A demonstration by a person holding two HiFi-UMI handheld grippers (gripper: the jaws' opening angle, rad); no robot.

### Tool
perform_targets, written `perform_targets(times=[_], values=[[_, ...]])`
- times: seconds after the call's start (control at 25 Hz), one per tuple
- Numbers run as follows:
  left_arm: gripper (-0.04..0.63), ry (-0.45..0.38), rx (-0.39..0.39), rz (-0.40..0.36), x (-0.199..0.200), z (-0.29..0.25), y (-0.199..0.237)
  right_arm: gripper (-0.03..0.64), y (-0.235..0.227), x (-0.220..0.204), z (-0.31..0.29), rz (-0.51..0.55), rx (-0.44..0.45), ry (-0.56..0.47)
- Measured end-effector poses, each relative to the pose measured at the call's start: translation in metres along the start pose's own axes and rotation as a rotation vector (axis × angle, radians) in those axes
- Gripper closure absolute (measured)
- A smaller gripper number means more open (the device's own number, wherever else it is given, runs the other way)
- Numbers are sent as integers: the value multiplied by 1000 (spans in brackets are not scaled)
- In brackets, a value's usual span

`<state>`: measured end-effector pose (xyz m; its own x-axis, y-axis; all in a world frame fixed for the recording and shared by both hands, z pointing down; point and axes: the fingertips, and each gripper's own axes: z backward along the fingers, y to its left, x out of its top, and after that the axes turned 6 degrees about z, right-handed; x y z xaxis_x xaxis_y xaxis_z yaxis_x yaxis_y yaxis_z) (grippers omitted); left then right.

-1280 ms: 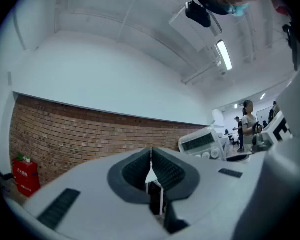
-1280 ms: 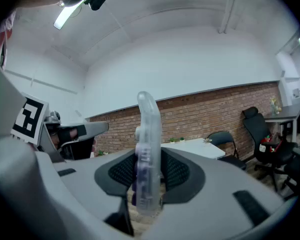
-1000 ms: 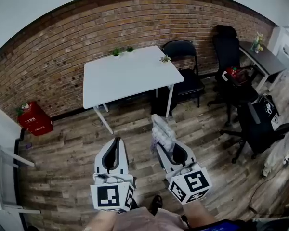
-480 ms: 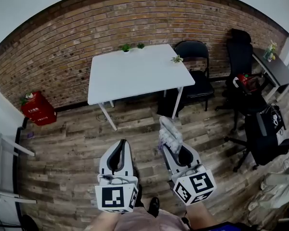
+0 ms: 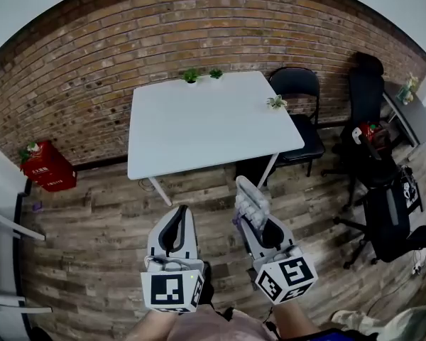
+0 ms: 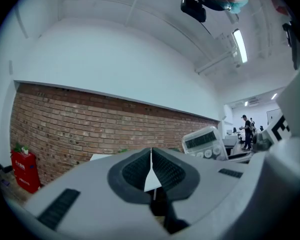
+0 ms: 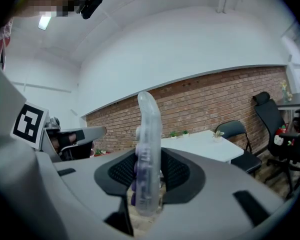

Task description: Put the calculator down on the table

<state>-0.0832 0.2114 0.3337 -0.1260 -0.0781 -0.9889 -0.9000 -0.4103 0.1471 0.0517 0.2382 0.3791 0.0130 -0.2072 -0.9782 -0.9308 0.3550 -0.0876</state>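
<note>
- Nearest, the left claw (image 5: 175, 217) is pressed together and holds nothing; keeping it off to the side looks best.
- Just right of it, the right claw (image 5: 250, 215) is clamped on the calculator (image 5: 248, 199). The calculator stands on edge, jutting past the claw tips, above the wooden floor (image 5: 99, 219).
- Farther off, the white table (image 5: 199, 126) is not yet beneath it. I would carry it over the bare near part, then lay it flat and low before releasing.
- At the table's far edge, small plants (image 5: 192, 75) are best avoided.

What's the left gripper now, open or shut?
Shut: on the grey left gripper the black pads meet in a thin line, nothing between them.
</note>
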Motion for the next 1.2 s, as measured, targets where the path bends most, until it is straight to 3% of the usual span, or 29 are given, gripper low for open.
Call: perform_targets(times=[0.44, 0.84, 1.2], values=[[577, -46, -42, -24, 39, -113, 70, 480, -24, 55, -122, 14, -36, -45], [577, 17, -60, -17, 13, -170, 85, 480, -58, 51, -174, -5, -51, -17], [577, 61, -32, -21, -10, -259, 89, 480, -126, 37, -240, -44, -27, 42]])
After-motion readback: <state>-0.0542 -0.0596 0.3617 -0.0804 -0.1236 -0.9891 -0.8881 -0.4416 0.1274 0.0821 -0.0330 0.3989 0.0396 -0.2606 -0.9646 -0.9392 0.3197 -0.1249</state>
